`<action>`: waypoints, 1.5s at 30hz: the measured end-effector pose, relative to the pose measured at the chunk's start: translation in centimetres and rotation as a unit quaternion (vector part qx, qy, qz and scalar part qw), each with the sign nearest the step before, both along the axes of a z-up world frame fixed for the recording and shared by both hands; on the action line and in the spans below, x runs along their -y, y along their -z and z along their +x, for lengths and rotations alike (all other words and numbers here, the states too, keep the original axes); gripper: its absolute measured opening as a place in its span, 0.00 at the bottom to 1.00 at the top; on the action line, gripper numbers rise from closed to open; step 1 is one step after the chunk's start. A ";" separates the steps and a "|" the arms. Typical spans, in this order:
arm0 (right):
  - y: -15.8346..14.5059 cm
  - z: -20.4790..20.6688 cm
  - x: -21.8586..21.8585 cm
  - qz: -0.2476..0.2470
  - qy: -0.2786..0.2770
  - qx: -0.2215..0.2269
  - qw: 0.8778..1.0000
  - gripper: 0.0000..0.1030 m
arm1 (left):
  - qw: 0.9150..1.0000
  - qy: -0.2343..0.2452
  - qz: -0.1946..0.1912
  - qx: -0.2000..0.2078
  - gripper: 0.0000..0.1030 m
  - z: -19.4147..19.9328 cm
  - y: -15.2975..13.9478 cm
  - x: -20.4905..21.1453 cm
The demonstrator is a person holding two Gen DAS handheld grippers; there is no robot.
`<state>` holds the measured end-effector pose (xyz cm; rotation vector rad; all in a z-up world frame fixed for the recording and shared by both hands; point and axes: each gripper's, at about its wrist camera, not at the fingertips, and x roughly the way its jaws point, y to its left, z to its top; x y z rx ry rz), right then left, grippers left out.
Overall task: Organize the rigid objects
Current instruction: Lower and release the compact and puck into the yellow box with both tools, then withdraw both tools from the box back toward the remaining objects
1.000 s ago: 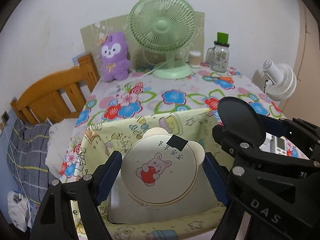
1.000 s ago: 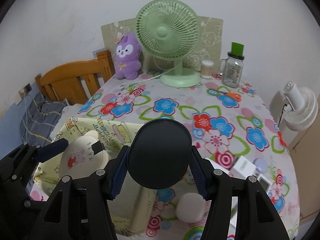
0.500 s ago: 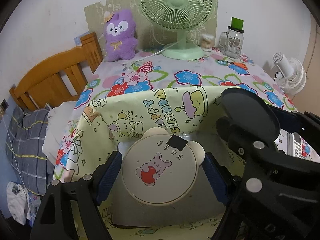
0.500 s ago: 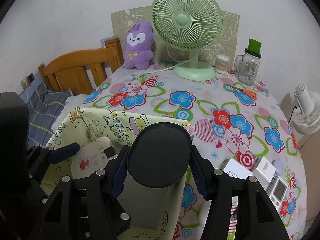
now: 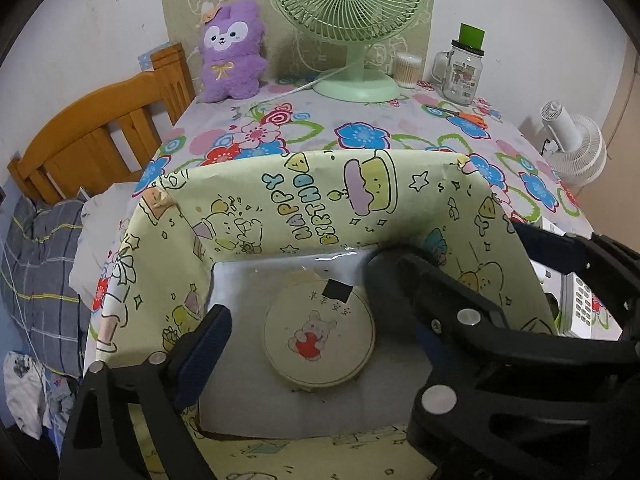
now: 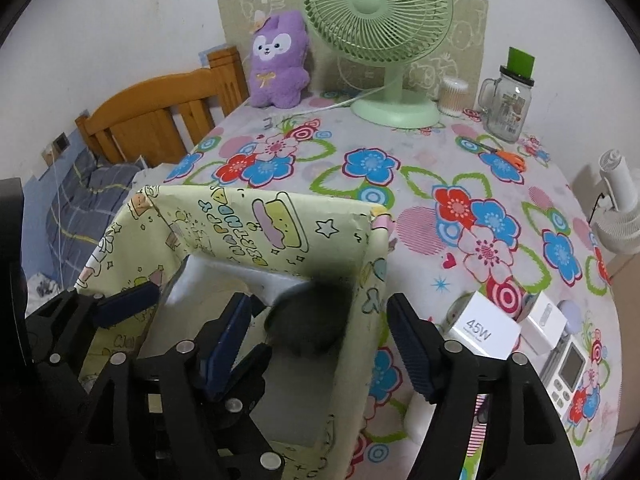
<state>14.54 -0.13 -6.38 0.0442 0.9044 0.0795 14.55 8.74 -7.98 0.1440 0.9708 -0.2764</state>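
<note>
Cream disc (image 5: 319, 336) in box (image 5: 360, 200); right view hides it.

A flower-print table (image 6: 460, 184) carries it all: green fan (image 6: 378, 20) and purple plush (image 6: 278, 64) at the back, jar (image 6: 506, 100) and orange scissors (image 6: 508, 158) right, yellow paper-wrapped box (image 6: 280, 232) up front, white cartons (image 6: 486, 330) beside it.

Box (image 5: 360, 196) showing pale yellow paper printed with cartoon animals, stars and "Happy Birthday" lettering; inside floor grey. Round case (image 5: 319, 335) showing cream, with a small bear hugging a red heart and a black square patch. Dark disc (image 6: 308, 320) looking black-grey, blurred. Tablecloth (image 6: 420, 184) carrying blue, red and pink flowers with green rings on white. Fan (image 6: 378, 12) mint green. Plush (image 5: 230, 54) purple.
</note>
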 end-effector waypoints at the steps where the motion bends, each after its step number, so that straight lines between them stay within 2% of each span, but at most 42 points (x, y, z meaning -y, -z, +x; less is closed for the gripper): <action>1: -0.1 -0.2 0.1 -0.002 0.000 0.003 1.000 0.77 | 1.000 -0.003 0.001 0.002 0.95 -0.2 -0.1 0.0; 6: -1.2 -1.2 0.6 -0.006 0.001 0.019 1.000 0.83 | 1.000 -0.014 0.000 0.012 0.98 -1.0 -0.9 0.0; 17: -2.7 -3.6 1.8 -0.006 0.014 0.033 0.999 0.84 | 1.000 -0.014 -0.001 0.021 0.99 -2.8 -2.2 1.1; 30: -5.0 -6.3 4.2 -0.019 0.047 0.069 0.996 0.93 | 0.998 0.011 0.003 0.060 0.99 -5.1 -4.7 3.7; 38: -5.7 -7.8 6.5 -0.021 0.069 0.077 0.994 0.94 | 0.998 0.031 -0.019 0.060 0.99 -6.1 -5.3 5.9; 45: -6.3 -9.0 8.5 -0.022 0.081 0.081 0.993 0.94 | 0.997 0.039 -0.022 0.070 0.99 -7.3 -6.0 8.1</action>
